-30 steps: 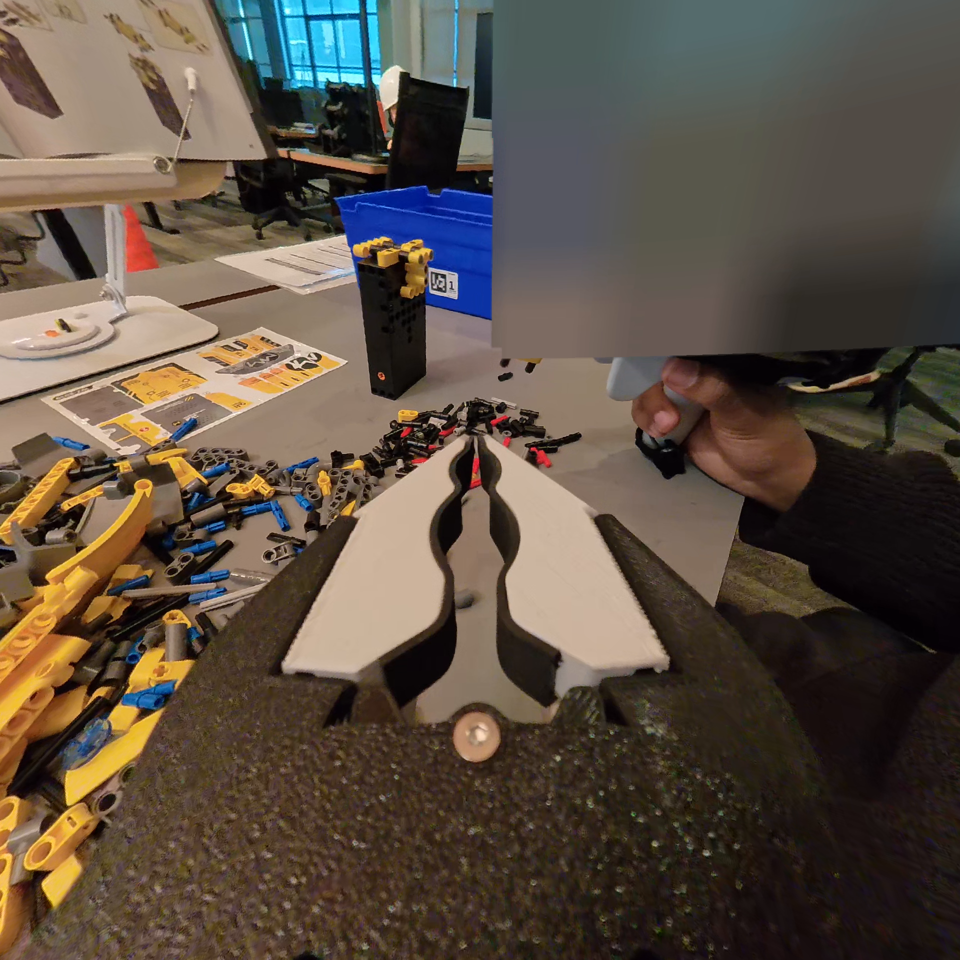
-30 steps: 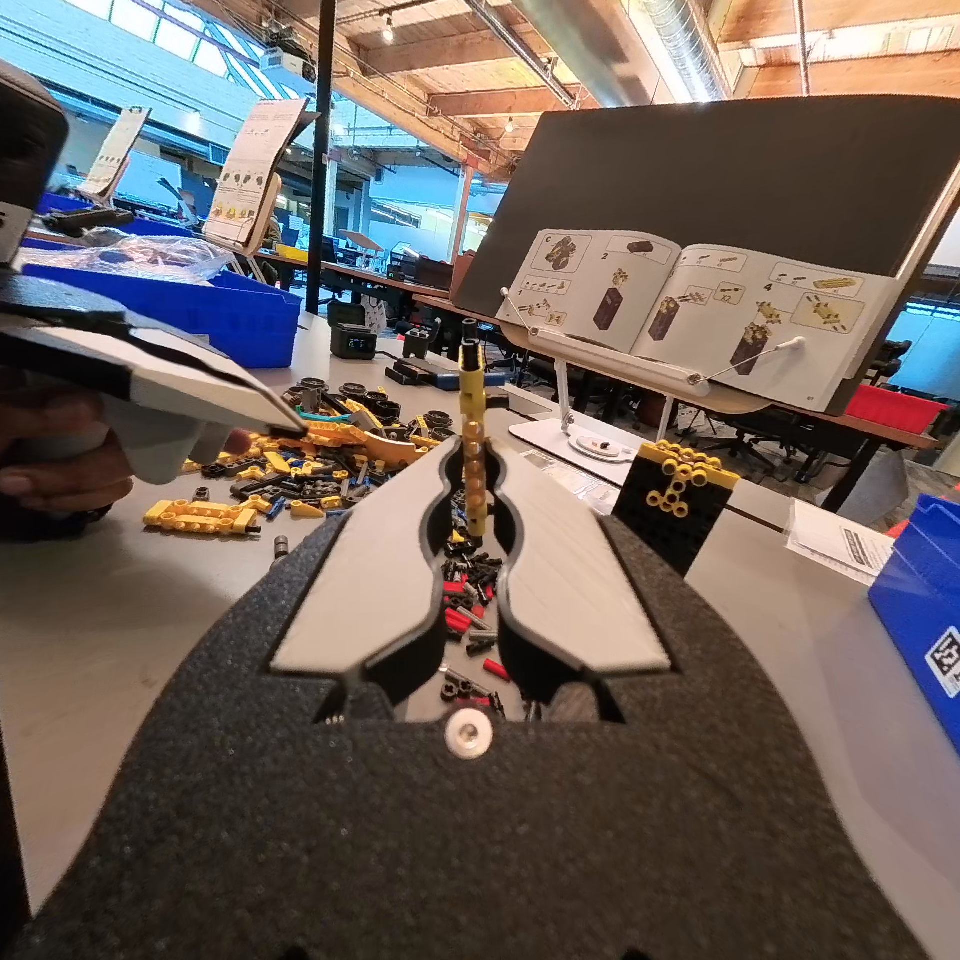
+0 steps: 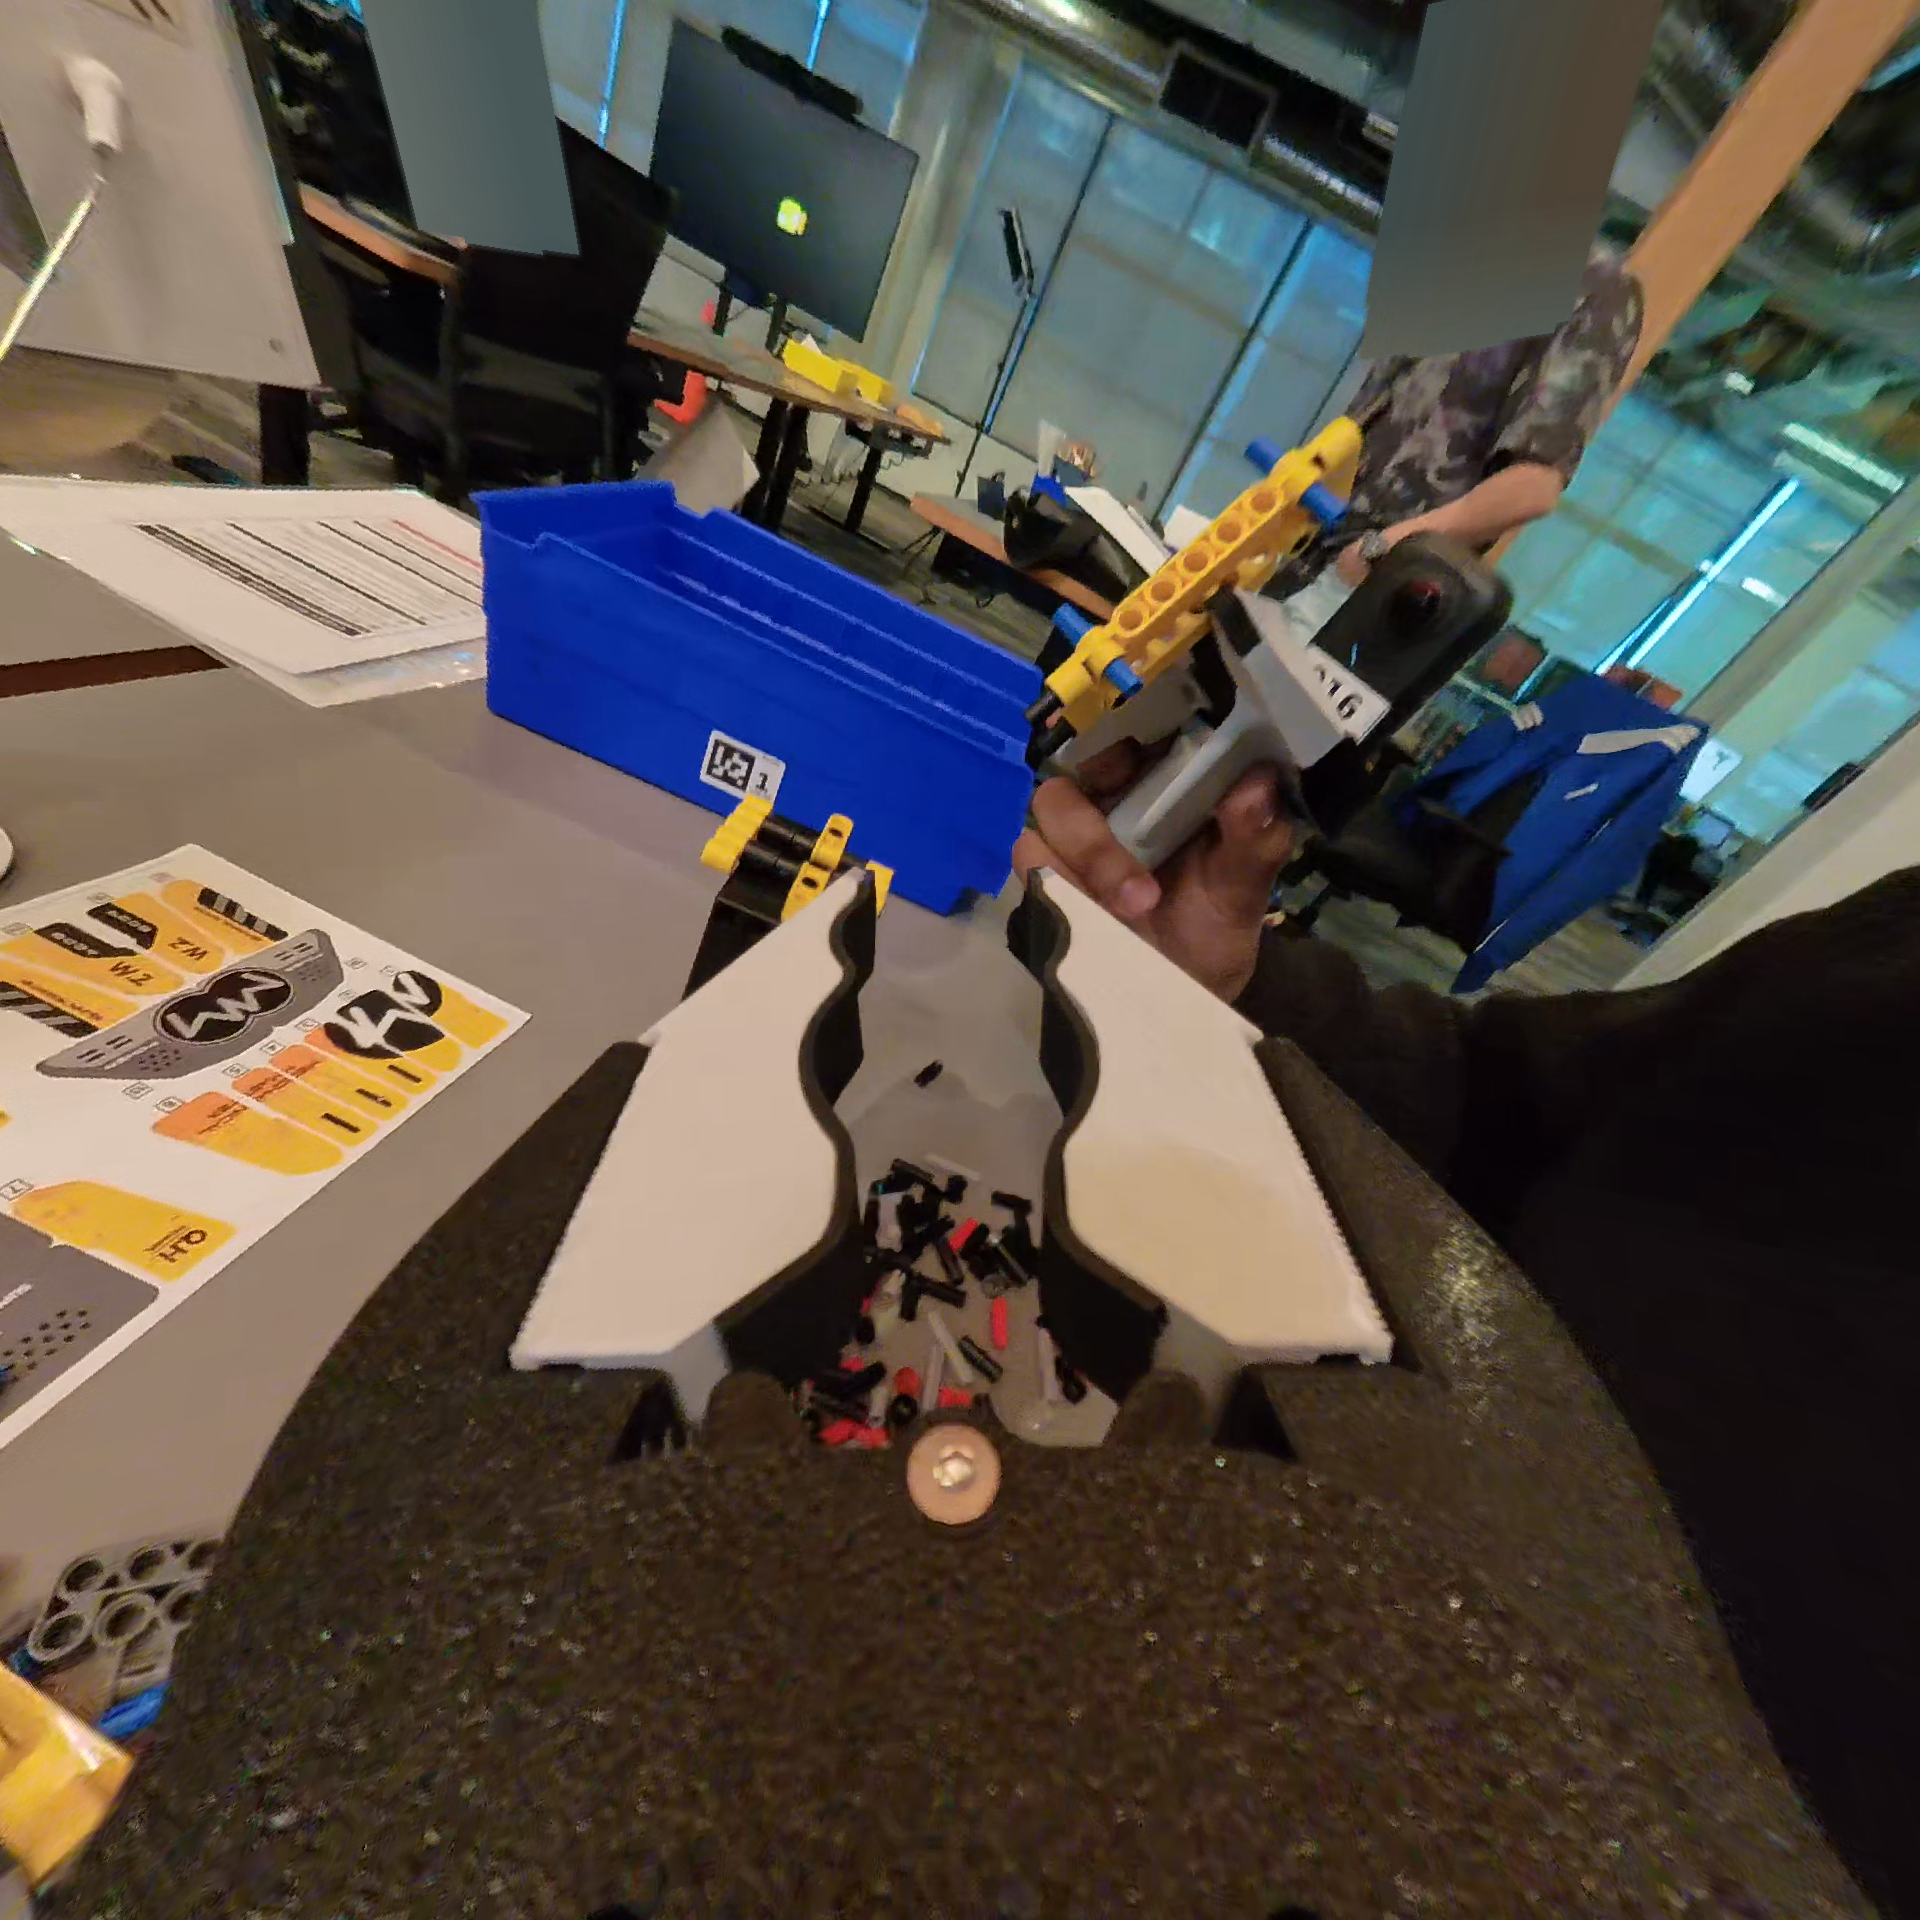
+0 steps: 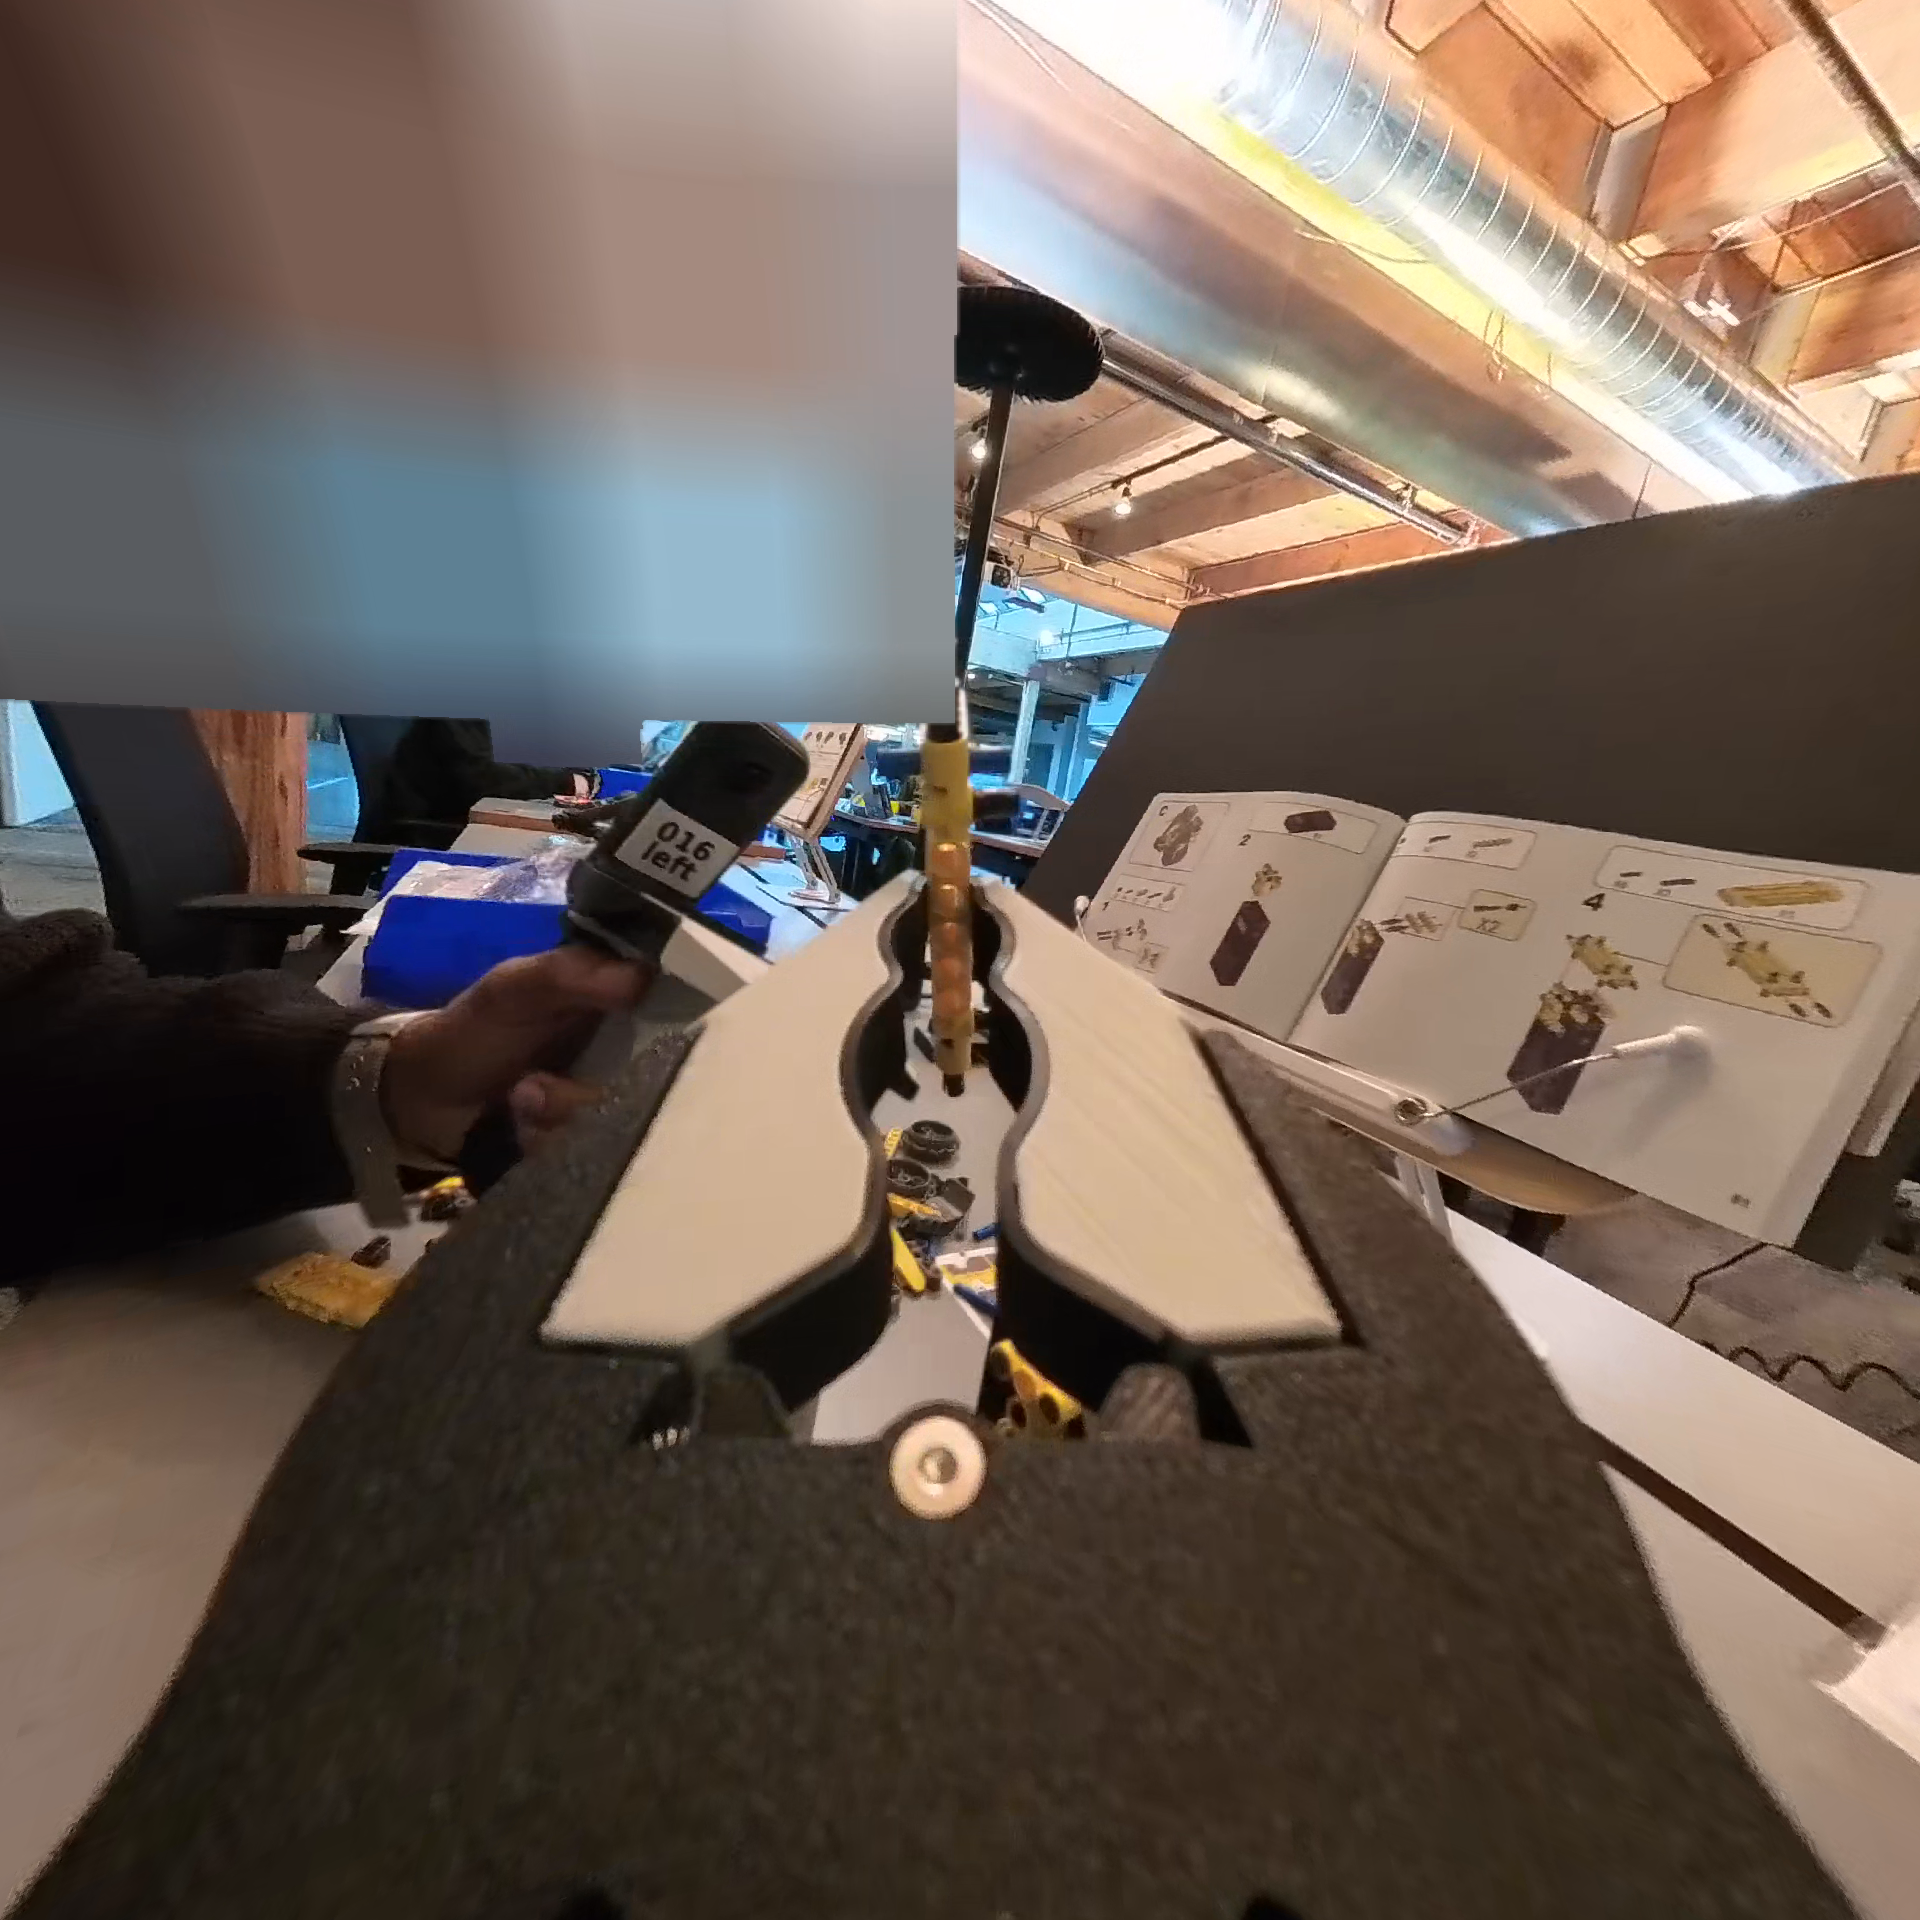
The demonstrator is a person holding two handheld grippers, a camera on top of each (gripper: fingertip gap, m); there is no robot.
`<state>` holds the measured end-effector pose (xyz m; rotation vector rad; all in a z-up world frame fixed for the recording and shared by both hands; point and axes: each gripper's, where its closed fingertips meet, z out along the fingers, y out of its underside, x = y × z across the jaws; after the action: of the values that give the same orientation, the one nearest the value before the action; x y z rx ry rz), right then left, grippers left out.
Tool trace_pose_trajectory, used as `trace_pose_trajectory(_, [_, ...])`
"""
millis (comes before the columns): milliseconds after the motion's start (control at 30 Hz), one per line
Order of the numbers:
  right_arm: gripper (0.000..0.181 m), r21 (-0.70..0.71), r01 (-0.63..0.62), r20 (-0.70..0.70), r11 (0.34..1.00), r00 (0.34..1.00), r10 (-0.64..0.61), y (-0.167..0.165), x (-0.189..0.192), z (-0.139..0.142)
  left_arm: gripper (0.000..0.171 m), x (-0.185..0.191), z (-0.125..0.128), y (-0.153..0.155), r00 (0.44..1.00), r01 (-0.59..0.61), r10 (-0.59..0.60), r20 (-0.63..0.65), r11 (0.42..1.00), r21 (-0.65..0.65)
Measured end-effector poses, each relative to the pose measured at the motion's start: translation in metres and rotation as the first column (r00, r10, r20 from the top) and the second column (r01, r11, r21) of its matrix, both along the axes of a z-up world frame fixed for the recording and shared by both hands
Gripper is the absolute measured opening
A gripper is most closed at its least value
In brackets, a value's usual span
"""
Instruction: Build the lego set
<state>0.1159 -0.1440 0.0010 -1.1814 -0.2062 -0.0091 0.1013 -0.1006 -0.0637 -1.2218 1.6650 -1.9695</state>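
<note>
My left gripper (image 3: 945, 904) is open and empty, with its jaws well apart above a pile of small black and red pins (image 3: 935, 1278). A black block with yellow pieces on top (image 3: 790, 862) stands just behind its left fingertip. My right gripper (image 4: 951, 894) is shut on a yellow holed beam (image 4: 951, 956), seen edge-on and held up in the air. A black axle rises from the beam to a black gear (image 4: 1023, 348). In the left wrist view the right gripper (image 3: 1205, 644) is held by a hand at the upper right, with the yellow beam (image 3: 1195, 582) and its blue pins.
A blue bin (image 3: 748, 644) stands behind the block. A sticker sheet (image 3: 229, 1039) and a printed paper (image 3: 291, 582) lie to the left. An open instruction booklet (image 4: 1507, 987) rests on a stand to the right. Loose parts (image 4: 925, 1174) lie on the grey table (image 3: 416, 831). My right fingertips sit around 8 centimetres from my left ones.
My left gripper has opened and swung right, from the parts pile towards the block and blue bin. My right gripper has lifted and tilted upward with the yellow beam still in it.
</note>
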Motion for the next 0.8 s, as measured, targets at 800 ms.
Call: trace_pose_trajectory(800, [0.007,-0.159,-0.117,-0.079,0.980,0.991,0.105,0.030,-0.040,-0.034,0.035,-0.013,-0.016,-0.015,0.994,0.104,-0.106,-0.013,0.990,-0.092])
